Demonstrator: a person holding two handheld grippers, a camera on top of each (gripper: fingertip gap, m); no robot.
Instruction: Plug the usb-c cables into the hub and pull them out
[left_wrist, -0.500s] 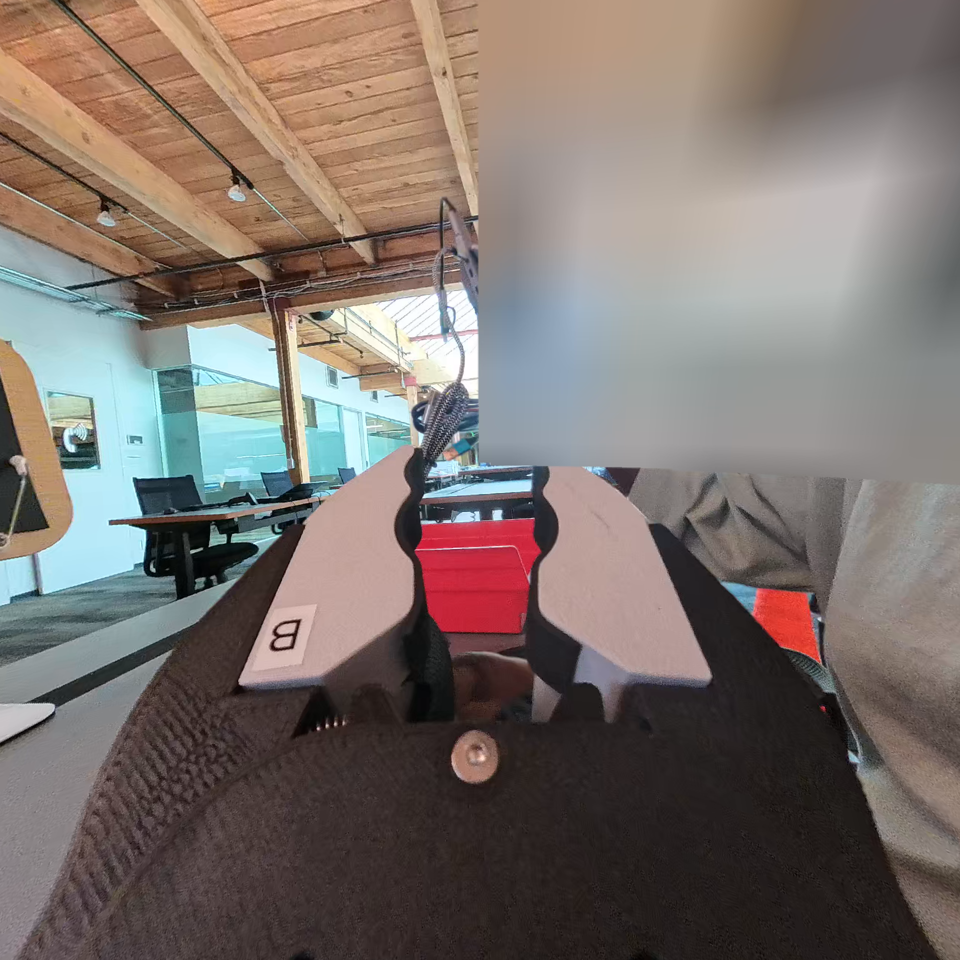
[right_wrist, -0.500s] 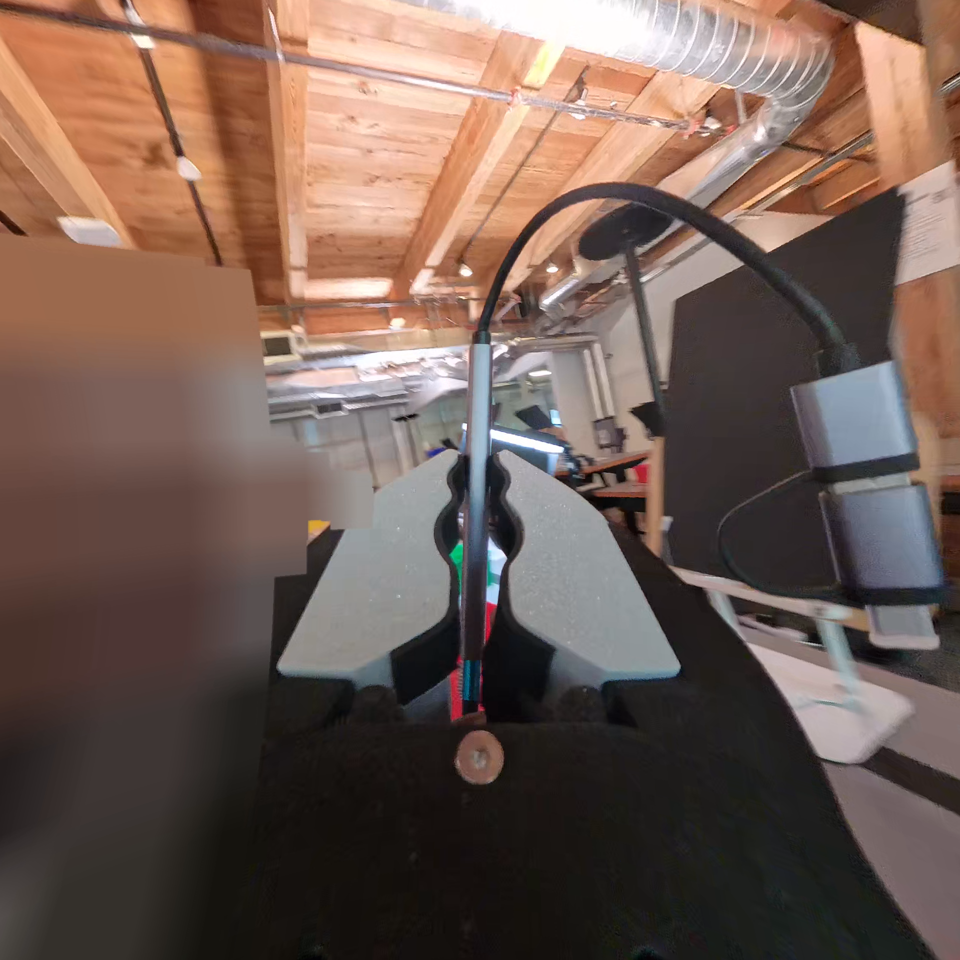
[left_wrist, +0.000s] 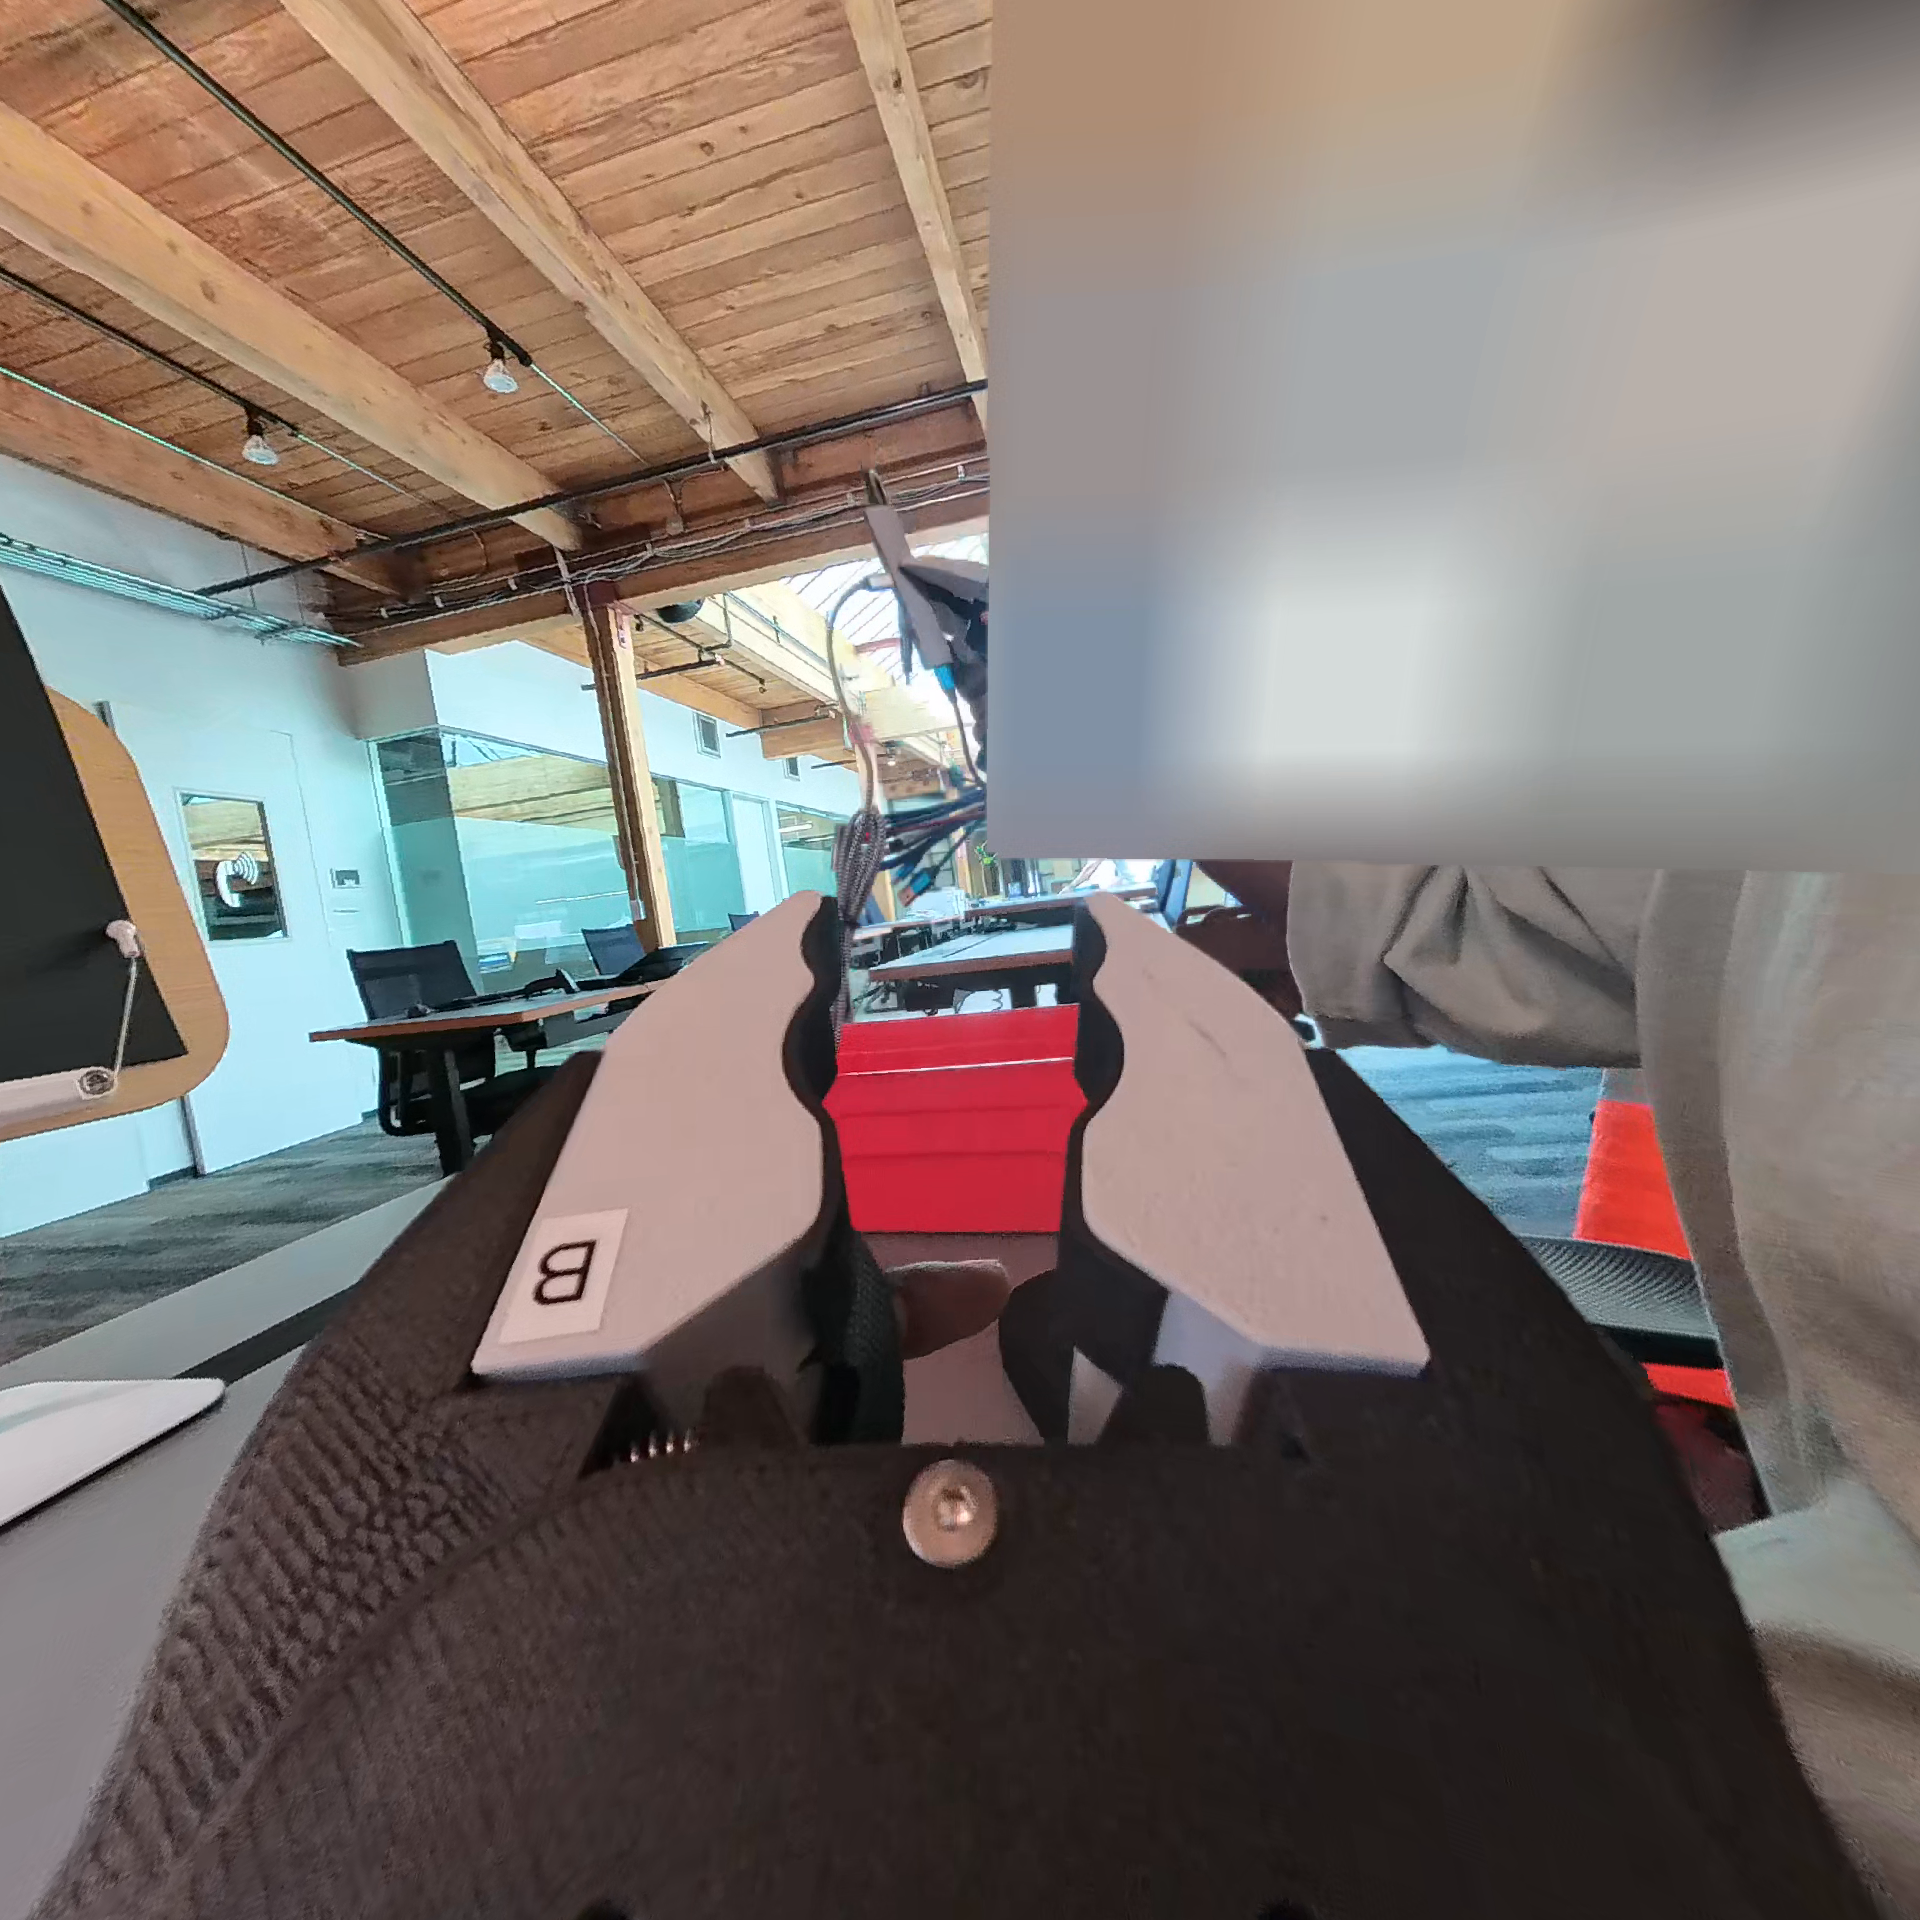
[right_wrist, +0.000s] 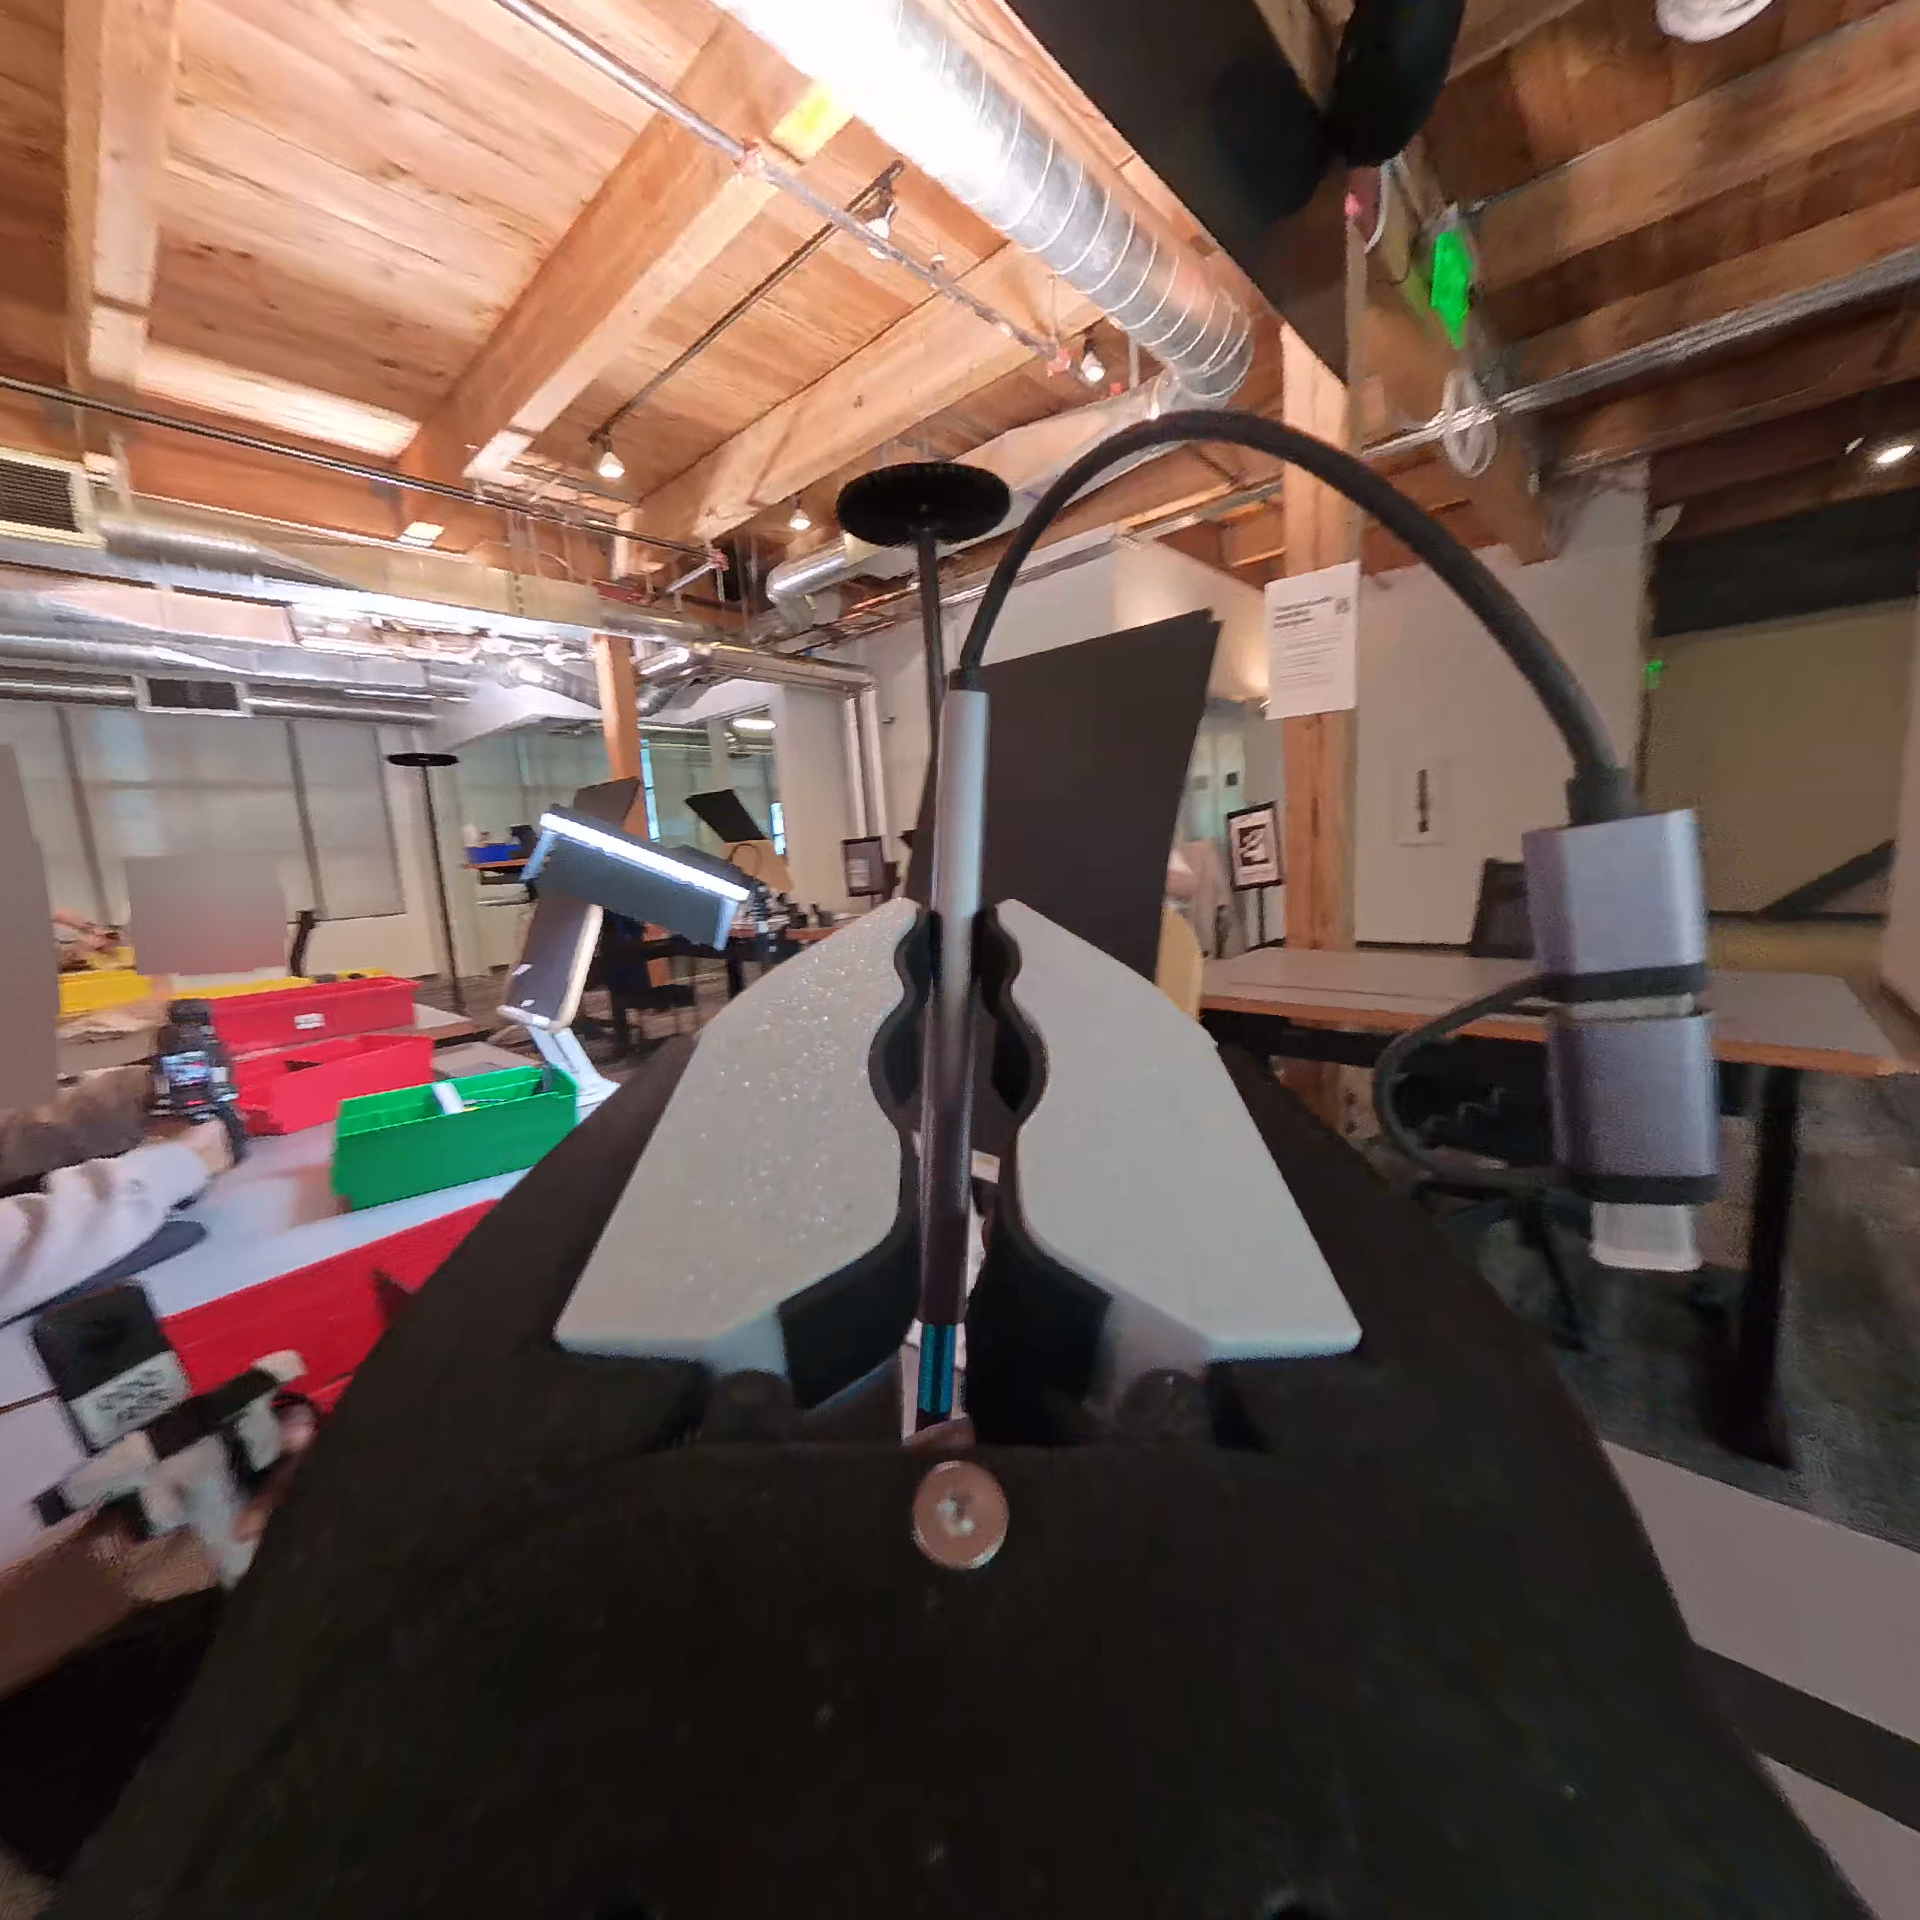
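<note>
The right claw (right_wrist: 958, 914) pinches the thin hub (right_wrist: 954, 831) edge-on; the left claw (left_wrist: 951, 925) gapes empty. A loose pinch could let the hub twist under a plug's push.

Hub (right_wrist: 951, 831) – brushed matt metal; gripper fingers (right_wrist: 758, 1132) – grainy grey plastic; ceiling (left_wrist: 416, 208), upper left – rough wood.

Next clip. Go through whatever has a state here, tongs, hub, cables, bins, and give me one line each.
Left tongs: open, nothing between them.
Right tongs: shut on the hub.
Hub: slim, grey, upright, held edge-on.
Black cable: arches from hub top to a hanging grey adapter.
Green bin: open-topped, items inside.
</note>
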